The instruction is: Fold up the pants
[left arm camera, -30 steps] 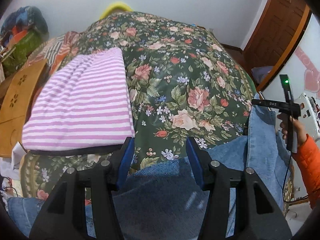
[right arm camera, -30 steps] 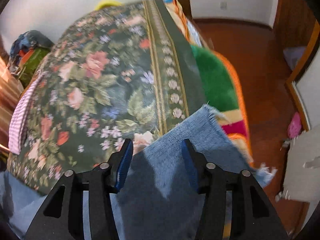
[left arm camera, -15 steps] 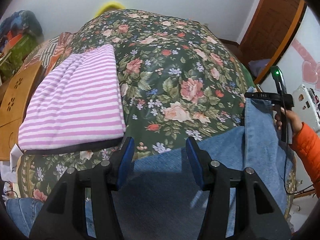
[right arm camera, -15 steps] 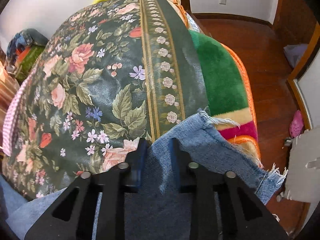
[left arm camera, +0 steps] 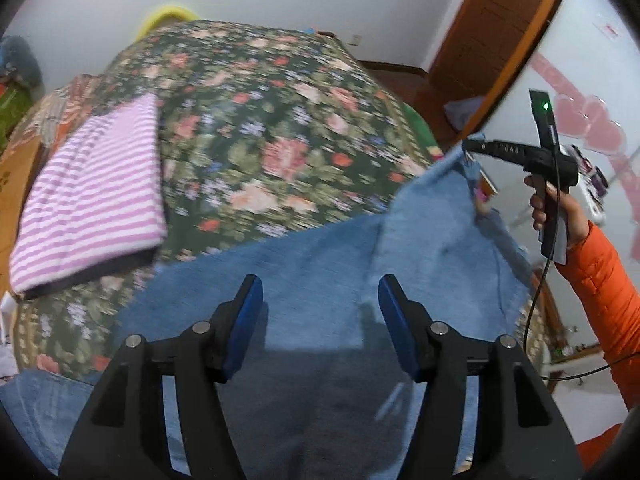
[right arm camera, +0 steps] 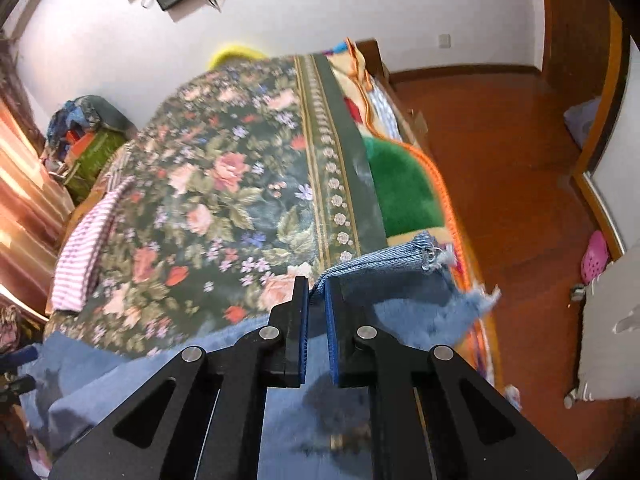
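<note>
- Left wrist view: the right tongs (left arm camera: 466, 146), seen far right in a hand (left arm camera: 550, 204) with an orange sleeve (left arm camera: 604, 280), now hold a frayed hem corner of the jeans (left arm camera: 320, 280) lifted clear of the bed (left arm camera: 280, 128); a second ago that corner lay flat on the floral cover and the tongs stood beside it.
- Same view: the left tongs (left arm camera: 316, 320) hover over the wide part of the denim with their jaws opening; cloth lies below them, but the blue pads (left arm camera: 244, 320) press on nothing. The floral cover has slid away in the frame, so this hand has shifted over the fabric.
- A striped folded garment (left arm camera: 92, 200) lies at the left of the bed, well apart from the jeans (not part of this fold, as far as I can judge).
- Right wrist view: the right tongs (right arm camera: 316, 304) are clenched on the leg hem (right arm camera: 384, 260); a second ago they stood wide over flat denim. The hem now bunches up between the pads and hangs off the bed's right edge, above the wooden floor (right arm camera: 500, 160).
- Meaning for the task: the grasp looks secured and the lift begun, so I judge the leg end is about to be carried over toward the waist.
- Pose: both tongs point steeply downward at the bed; the right one sits higher than before.
</note>
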The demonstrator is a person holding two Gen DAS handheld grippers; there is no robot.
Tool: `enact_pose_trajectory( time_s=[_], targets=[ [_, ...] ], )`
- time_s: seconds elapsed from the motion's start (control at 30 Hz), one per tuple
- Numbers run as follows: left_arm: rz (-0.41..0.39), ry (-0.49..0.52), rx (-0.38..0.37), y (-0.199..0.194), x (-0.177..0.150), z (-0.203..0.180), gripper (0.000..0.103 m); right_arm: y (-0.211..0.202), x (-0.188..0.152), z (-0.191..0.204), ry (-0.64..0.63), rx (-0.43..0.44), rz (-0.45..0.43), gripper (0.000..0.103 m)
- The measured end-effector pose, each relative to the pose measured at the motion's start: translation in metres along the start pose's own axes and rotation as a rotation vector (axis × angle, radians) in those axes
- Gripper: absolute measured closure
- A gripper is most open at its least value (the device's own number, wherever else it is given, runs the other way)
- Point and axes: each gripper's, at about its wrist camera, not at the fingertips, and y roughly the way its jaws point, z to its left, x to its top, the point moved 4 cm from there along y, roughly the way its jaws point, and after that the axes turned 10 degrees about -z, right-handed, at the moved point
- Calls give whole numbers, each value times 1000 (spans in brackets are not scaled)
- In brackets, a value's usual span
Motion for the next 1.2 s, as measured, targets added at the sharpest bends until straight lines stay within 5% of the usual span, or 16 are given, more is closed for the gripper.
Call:
enact_pose_trajectory(
  time_s=[0.33,0.53,0.77,0.97,1.1,1.2],
  targets=[
    [115,23,-69,42,-29,-34,43,-24,-5,15,-5,15,-37,98],
    [99,29,-105,41,-29,-36,61,4,-13,5,8,-15,47,96],
    [86,-33,-145,44,-25,-24,72,70,-12,-2,51,-46,114,61],
    [68,-43,-155,49,-24,-20,75,122,-19,8,64,-65,232,49],
    [51,-27,-143,52,-23,-20,76,134,-23,16,25,-77,208,34],
    [40,-10,-137,54,-22,-22,76,139,-25,17,-6,-95,212,41]
  ],
)
